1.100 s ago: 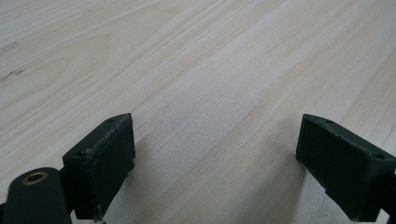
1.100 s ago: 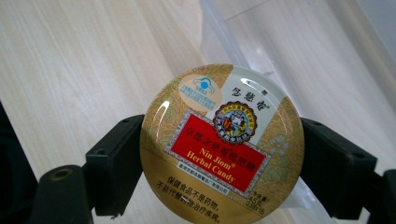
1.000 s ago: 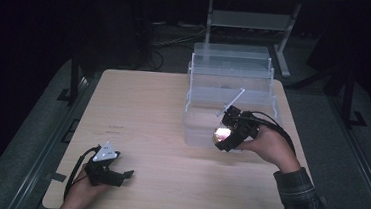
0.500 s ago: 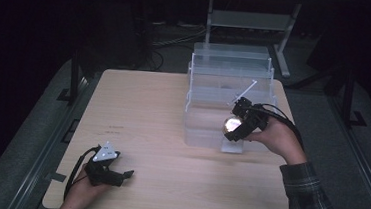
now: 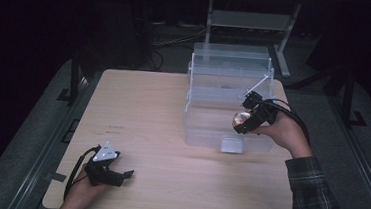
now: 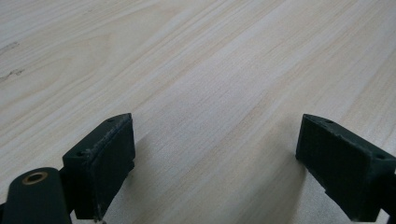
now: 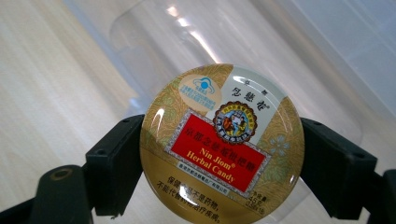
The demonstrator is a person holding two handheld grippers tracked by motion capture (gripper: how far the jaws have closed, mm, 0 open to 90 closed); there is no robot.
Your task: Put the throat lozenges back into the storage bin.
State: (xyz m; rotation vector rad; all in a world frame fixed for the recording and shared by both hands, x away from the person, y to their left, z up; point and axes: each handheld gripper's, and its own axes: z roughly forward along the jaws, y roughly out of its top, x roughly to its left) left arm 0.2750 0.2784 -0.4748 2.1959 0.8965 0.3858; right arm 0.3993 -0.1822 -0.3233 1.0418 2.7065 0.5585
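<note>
**Desk:** Where are you in the job?

**Me:** Carrying. My right tongs (image 5: pixel 242 122) are clamped on the round candy tin (image 7: pixel 222 142), one pad on each side of its rim. I have it in the air at the front of the clear plastic bin (image 5: pixel 228 73), near its small front handle (image 5: pixel 232 144).

**Desk:** And the left?

**Me:** The left tongs (image 5: pixel 118 172) rest low on the worktop (image 5: pixel 167 183), jaws spread wide, nothing between them.

**Desk:** Next?

**Me:** I reckon the tin goes into the bin, so I must lift it over the wall before letting go.
</note>
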